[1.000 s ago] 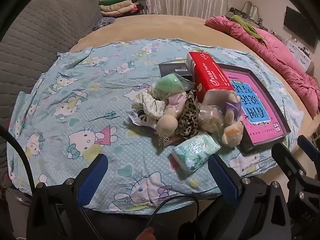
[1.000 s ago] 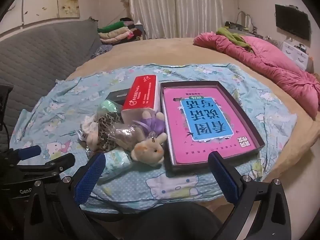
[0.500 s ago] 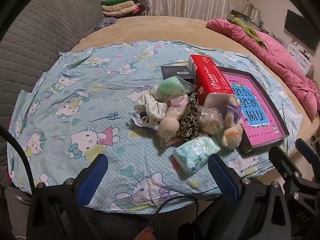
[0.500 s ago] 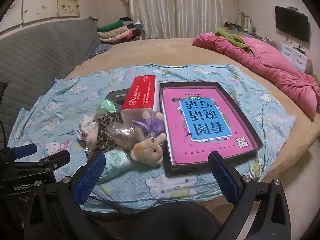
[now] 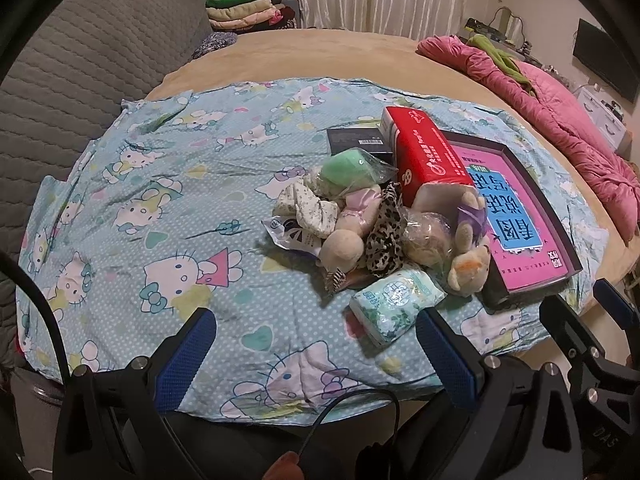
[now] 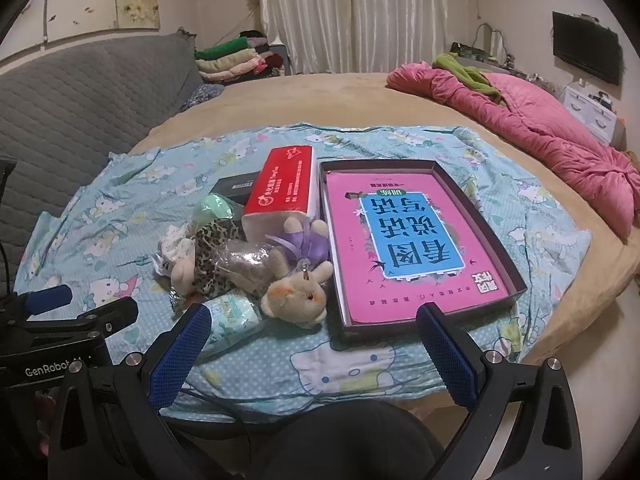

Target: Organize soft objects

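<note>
1. Both tongs are held spread wide and empty: the left gripper (image 5: 316, 354) and the right gripper (image 6: 314, 354) are poised short of the near edge of the patterned sheet (image 5: 168, 208), and nothing is touched
2. The soft objects are found heaped mid-sheet: a tissue pack (image 5: 394, 304) nearest, a plush rabbit (image 6: 298, 300) beside it, a leopard-print fabric piece (image 5: 384, 236), a green item in clear wrap (image 5: 352, 168) behind
3. The heap is pressed against the red box (image 5: 424, 160), itself just beside the shallow box (image 6: 500, 248) with the pink sheet inside
4. A tangled pick is judged likely: the pieces overlap, so a neighbour could be dragged along or tipped off the near edge
5. Clear wrapping could slip between the pads, in which case the piece would be dropped
6. The left view alone shows the white floral fabric and the torn wrapper at the heap's left side; the right view alone shows the shallow box's whole rim and the rabbit's metal loop
</note>
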`<state>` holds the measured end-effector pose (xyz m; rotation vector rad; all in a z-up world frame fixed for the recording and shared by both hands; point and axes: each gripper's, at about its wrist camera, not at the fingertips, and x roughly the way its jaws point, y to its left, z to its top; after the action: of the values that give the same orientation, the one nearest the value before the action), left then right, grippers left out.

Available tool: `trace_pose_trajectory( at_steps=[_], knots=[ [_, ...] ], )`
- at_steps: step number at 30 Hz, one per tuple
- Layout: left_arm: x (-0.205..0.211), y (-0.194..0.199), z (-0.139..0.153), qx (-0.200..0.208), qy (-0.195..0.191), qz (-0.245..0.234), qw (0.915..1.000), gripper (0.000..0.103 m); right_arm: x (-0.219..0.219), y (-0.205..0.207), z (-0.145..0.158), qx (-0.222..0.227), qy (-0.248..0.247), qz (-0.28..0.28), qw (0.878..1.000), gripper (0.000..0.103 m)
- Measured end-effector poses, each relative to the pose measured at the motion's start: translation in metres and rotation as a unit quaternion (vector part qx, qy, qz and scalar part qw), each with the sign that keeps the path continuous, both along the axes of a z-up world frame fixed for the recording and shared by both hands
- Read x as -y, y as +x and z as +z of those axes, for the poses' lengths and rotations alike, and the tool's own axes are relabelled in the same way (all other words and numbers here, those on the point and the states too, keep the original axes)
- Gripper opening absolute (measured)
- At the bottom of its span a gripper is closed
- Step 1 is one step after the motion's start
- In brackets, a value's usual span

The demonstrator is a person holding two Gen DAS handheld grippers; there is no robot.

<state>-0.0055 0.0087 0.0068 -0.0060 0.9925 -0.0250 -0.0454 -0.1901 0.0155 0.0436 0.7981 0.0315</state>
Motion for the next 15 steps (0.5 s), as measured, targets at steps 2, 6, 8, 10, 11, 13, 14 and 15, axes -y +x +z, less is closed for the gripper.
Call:
trace_pose_trajectory(
  at_steps=[2,6,8,10,11,13,14,15],
  knots=[
    [0.0007,-0.0002,-0.0002,0.0,0.001,-0.001,1.0,0.101,-0.0001,0.0,0.0,-0.001,0.0,0.0,1.0,0.102],
    [0.0023,-0.0013,-0.0002,0.005,0.002,-0.002,1.0,0.101,0.0003,0.0,-0.0002,0.0,-0.001,0.0,1.0,0.102],
    [0.0028,-0.0012,0.0003,0.005,0.0,-0.003,1.0,0.101,0.0002,-0.0006,-0.0001,0.0,-0.002,0.0,1.0,0.102],
    [0.0026,-0.0013,0.0011,0.005,-0.002,-0.003,1.0,0.101,0.0,-0.0009,0.0002,0.0,-0.002,0.0,1.0,0.102],
    [0.0027,-0.0015,0.0013,0.006,-0.003,-0.004,1.0,0.101,0.0,-0.0011,0.0002,0.0,-0.002,0.0,1.0,0.102],
    [0.0031,-0.0022,0.0018,0.007,-0.003,-0.005,1.0,0.101,-0.0001,-0.0007,0.0002,0.0,-0.002,0.0,1.0,0.102],
    [0.0034,-0.0024,0.0019,0.007,-0.002,-0.005,1.0,0.101,-0.0001,-0.0007,0.0,0.0,-0.001,0.001,1.0,0.102],
    [0.0035,-0.0025,0.0018,0.007,-0.003,-0.006,1.0,0.101,-0.0001,-0.0008,-0.0003,-0.001,-0.002,0.001,1.0,0.102]
  ],
)
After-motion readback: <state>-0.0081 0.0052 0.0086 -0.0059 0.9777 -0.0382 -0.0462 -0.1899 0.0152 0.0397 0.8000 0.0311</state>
